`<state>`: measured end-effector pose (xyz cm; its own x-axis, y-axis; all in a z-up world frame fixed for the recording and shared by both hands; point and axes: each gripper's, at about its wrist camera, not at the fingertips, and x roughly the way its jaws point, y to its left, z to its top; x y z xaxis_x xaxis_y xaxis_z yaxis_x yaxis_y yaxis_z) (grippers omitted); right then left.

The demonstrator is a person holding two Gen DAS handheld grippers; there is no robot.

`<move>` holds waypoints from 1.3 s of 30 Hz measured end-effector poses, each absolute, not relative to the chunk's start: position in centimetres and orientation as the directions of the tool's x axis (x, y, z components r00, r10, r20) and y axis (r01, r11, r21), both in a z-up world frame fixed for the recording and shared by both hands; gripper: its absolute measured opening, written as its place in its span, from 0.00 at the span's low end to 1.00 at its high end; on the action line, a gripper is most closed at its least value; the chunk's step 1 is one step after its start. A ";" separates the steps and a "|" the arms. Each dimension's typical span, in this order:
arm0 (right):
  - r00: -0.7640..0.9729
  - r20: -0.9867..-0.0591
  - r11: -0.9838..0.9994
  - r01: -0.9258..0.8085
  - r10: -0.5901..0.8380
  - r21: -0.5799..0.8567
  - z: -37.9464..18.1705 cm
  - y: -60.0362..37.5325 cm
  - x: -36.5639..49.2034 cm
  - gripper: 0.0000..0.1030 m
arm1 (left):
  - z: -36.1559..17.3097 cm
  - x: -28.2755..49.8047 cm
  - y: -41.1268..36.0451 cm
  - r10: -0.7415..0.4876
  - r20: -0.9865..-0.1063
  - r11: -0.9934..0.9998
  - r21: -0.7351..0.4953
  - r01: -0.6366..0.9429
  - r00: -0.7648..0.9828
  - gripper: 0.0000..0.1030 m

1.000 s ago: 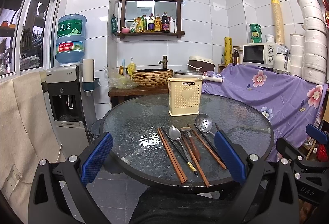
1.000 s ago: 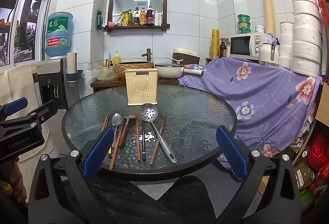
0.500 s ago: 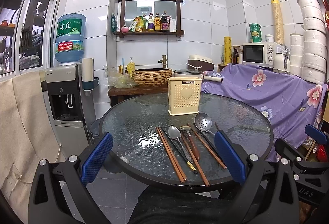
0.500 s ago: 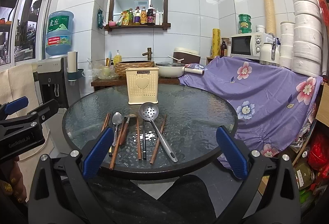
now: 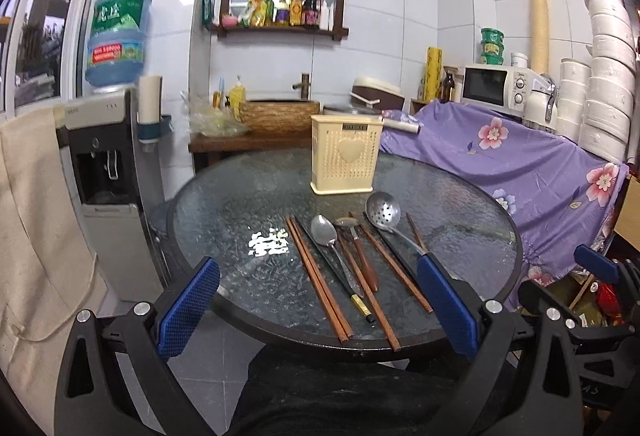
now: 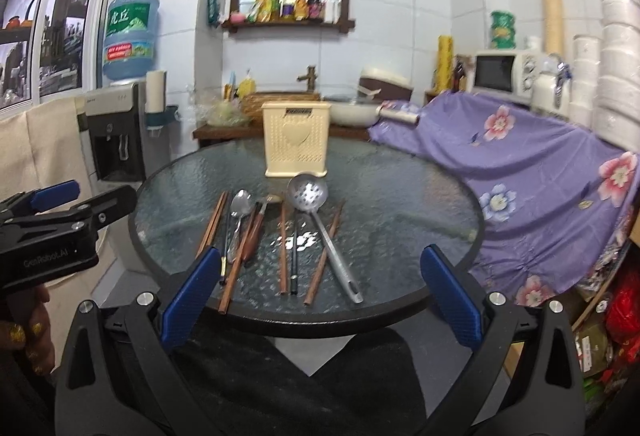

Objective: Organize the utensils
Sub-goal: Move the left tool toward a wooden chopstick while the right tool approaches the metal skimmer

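Both grippers were held w/ jaws wide apart, nothing gripped, short of the round glass table [image 5: 224, 204]. Utensils were laid side by side ahead of the left gripper [image 5: 318, 310]: brown chopsticks [image 5: 316, 276], steel spoon [image 5: 326, 236], wood-handled spoon [image 5: 360, 252], slotted skimmer [image 5: 383, 212] toward its right finger. The cream utensil holder [image 5: 345, 154] was stood upright beyond them, empty as far as seen. From the right gripper [image 6: 320, 292], the skimmer handle [image 6: 338, 260] was seen just ahead, between its fingers; holder [image 6: 296, 134] further ahead.
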<state>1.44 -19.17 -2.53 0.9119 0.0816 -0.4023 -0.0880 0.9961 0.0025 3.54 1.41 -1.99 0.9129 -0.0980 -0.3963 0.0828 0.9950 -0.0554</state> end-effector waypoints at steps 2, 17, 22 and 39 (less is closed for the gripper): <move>0.890 -0.445 0.995 -0.098 0.101 0.031 -3.1 -19.6 2.9 0.96 | -2.8 4.9 2.2 -0.107 -0.439 0.994 -0.079 0.081 0.892 0.94; 0.738 -0.660 0.985 -0.173 0.139 0.014 -8.6 -23.1 11.1 0.69 | -7.8 10.4 1.7 -0.211 -0.662 0.973 -0.076 0.216 0.719 0.64; 0.714 -0.685 0.983 -0.184 0.145 0.016 -9.5 -23.6 12.2 0.64 | -9.2 11.1 1.5 -0.231 -0.714 0.963 -0.069 0.262 0.661 0.55; 0.672 -0.721 0.979 -0.197 0.167 0.043 -11.1 -23.7 13.5 0.52 | -10.7 11.4 0.6 -0.238 -0.757 0.939 -0.019 0.343 0.608 0.38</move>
<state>13.46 -23.72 -11.09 0.6721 0.1673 -0.7213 -0.1972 0.9794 0.0434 11.41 0.55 -10.67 0.6082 -0.2376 -0.7574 0.3435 0.9390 -0.0187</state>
